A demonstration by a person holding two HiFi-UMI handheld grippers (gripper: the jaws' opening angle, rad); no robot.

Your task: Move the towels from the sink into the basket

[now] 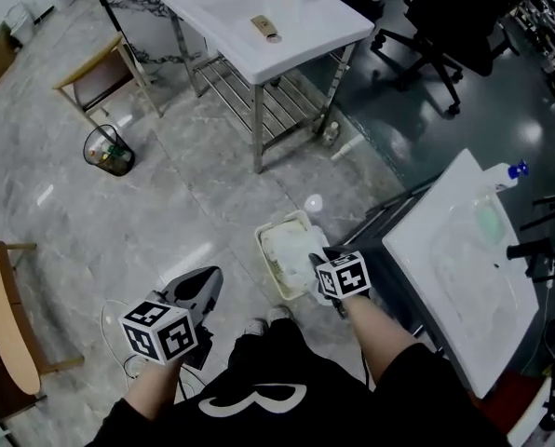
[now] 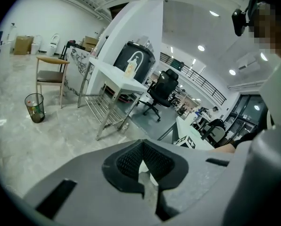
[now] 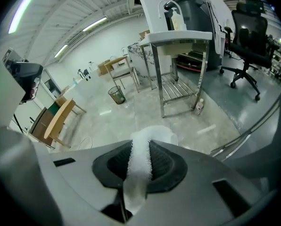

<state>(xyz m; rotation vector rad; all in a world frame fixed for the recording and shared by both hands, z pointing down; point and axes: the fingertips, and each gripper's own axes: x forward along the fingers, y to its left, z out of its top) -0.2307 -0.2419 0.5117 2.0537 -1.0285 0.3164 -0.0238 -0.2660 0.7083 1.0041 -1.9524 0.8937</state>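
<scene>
My right gripper (image 3: 139, 163) is clamped on a white towel (image 3: 152, 136), holding it over the right edge of the basket (image 1: 282, 222) on the floor just beside the sink (image 1: 417, 240), while my left gripper (image 2: 143, 167) hangs empty, jaws together.

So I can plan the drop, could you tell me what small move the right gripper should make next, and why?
Probably open the right gripper to release. Its jaws pinch a white terry towel, and in the head view it sits right over the cream rectangular basket on the floor, which already holds white cloth.
</scene>
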